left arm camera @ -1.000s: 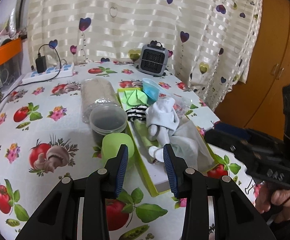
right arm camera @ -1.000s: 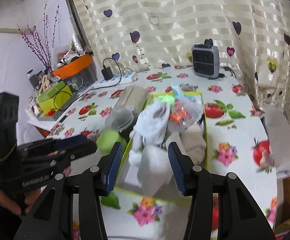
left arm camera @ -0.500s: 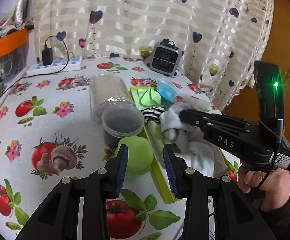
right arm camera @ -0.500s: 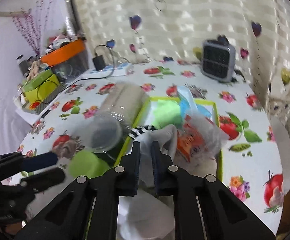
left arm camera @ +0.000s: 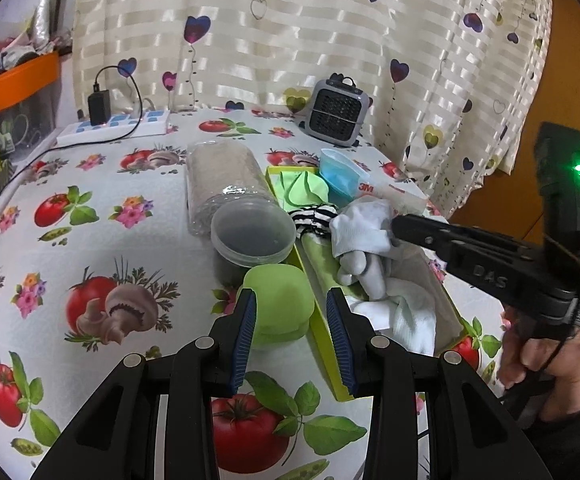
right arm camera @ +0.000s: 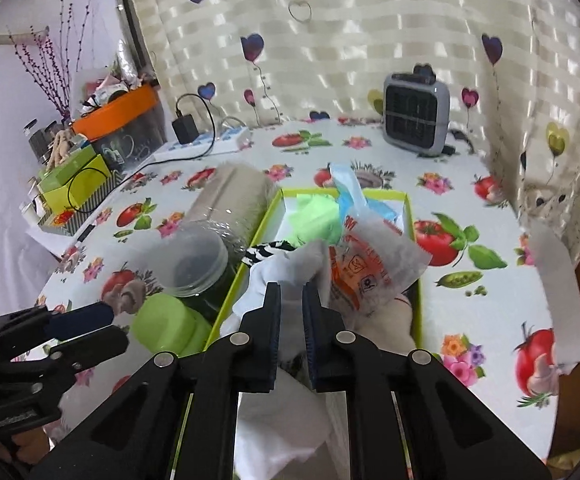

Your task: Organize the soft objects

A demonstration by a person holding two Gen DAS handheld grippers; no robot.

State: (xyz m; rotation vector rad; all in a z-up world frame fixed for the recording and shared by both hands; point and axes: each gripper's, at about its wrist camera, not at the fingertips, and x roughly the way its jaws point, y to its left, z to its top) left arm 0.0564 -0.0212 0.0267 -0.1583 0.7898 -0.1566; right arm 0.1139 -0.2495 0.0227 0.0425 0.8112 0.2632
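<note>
The right gripper (right arm camera: 292, 312) has advanced over the green tray (left arm camera: 322, 322) and closed from wide open onto the white sock (left arm camera: 364, 230) (pads now gripping the fabric).

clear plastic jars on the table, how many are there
2: a tall clear jar lying on its side left of the green tray, and a short lidded tub in front of it. Others may be hidden.

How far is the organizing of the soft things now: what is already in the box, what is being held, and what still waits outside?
Already in the green box: green cloth, striped sock, blue mask. In hand: the right tongs are shut on a white sock over the box. Left: the green sponge sits outside on the table, between the open left tongs.
</note>
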